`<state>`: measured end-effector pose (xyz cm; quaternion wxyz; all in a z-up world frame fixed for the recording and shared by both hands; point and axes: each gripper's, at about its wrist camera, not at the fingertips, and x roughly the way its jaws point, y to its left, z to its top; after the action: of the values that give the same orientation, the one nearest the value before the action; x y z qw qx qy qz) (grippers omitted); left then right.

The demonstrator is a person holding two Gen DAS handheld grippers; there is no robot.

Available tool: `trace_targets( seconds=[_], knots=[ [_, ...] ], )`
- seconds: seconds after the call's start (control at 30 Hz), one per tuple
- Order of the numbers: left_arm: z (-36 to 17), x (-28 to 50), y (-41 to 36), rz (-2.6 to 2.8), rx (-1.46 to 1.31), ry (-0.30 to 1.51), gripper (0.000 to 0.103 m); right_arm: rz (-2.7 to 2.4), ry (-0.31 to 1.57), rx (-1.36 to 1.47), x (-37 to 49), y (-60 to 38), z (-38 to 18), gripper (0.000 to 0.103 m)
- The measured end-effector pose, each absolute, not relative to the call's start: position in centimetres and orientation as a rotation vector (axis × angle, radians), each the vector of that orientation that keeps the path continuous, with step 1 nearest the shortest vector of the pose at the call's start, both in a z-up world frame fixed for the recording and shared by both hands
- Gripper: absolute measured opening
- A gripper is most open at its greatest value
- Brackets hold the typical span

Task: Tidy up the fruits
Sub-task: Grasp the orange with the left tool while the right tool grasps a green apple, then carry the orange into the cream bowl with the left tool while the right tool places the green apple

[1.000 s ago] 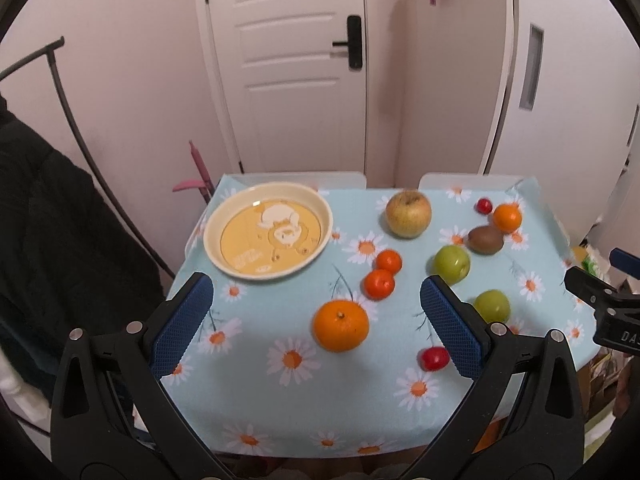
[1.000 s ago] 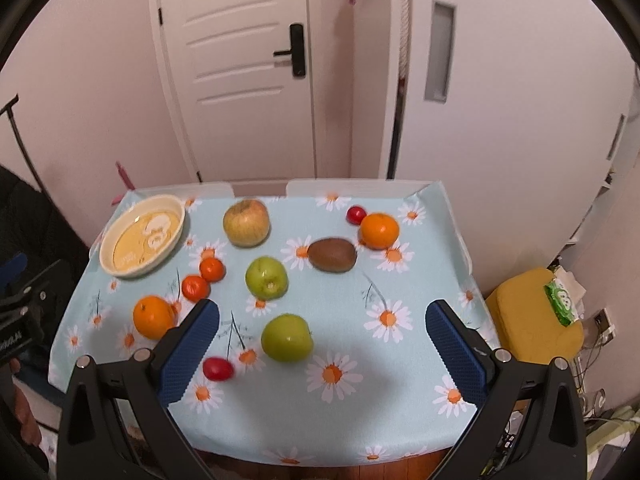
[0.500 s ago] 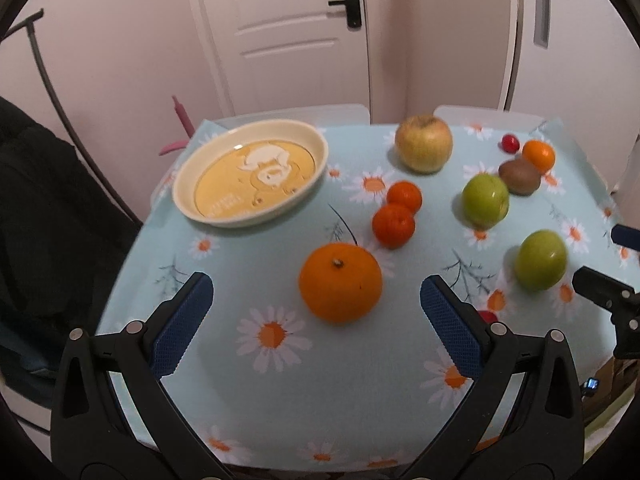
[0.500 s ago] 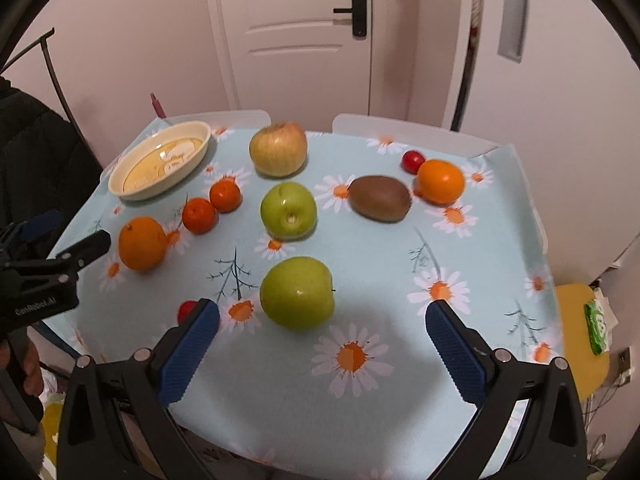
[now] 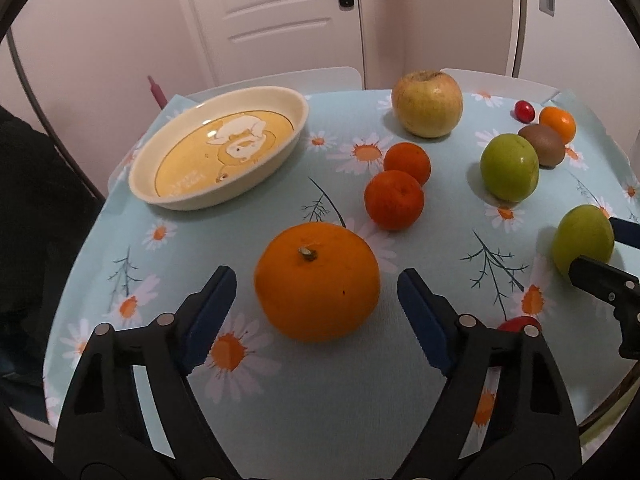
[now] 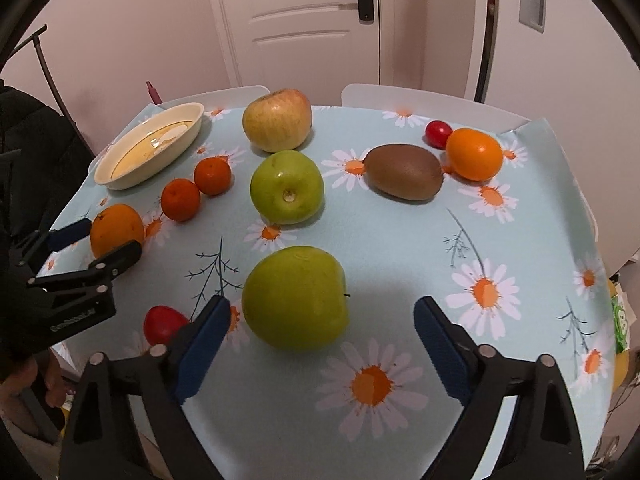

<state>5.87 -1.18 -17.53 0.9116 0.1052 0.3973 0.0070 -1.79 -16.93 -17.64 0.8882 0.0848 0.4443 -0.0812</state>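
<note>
Both tools lower, closing: left tool at orange, right tool at green apple.

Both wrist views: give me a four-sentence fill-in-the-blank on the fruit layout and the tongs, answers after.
1. The left tongs are closing around the large ____.
2. The right tongs are closing around a green ____.
3. The kiwi lies beside a small orange and a red ____.
4. The cream dish holds ____ fruit.

Missing words: orange; apple; tomato; no
</note>
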Motion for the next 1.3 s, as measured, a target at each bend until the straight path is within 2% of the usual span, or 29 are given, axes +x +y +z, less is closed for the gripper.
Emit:
trace_targets(
  seconds=[0.07,0.13,0.2,0.23,0.5,0.6,0.67,1.0,1.3],
  knots=[
    [-17.7,6.1,-1.2,0.015,0.218,0.822,0.087,-0.162,0.928,0.180,-1.5,-16.7,-17.9,0.083],
    [-18.0,6.2,-1.3,0.019,0.220,0.839,0.081,-0.158,0.931,0.180,-1.3,-16.5,-18.1,0.079],
    [-18.2,6.3,-1.2,0.012,0.208,0.855,0.070,-0.153,0.937,0.182,-1.2,-16.3,-18.3,0.076],
    [-18.3,6.4,-1.1,0.019,0.210,0.856,0.068,-0.153,0.938,0.183,-1.1,-16.2,-18.4,0.075],
    [-18.3,6.5,-0.8,0.011,0.205,0.862,0.067,-0.153,0.940,0.196,-0.7,-16.1,-18.6,0.065],
    [-18.3,6.4,-0.8,0.006,0.200,0.869,0.067,-0.159,0.944,0.182,-0.4,-16.0,-18.6,0.060],
    [-18.2,6.3,-0.9,0.001,0.187,0.883,0.067,-0.159,0.947,0.167,-0.3,-15.8,-18.5,0.052],
    [-16.8,5.4,-0.3,0.031,0.158,0.891,0.067,-0.138,0.948,0.151,-0.3,-15.7,-17.6,0.051],
    [-12.1,5.4,0.9,0.077,0.124,0.828,0.067,-0.077,0.885,0.114,1.4,-14.9,-13.1,0.051]
  ],
)
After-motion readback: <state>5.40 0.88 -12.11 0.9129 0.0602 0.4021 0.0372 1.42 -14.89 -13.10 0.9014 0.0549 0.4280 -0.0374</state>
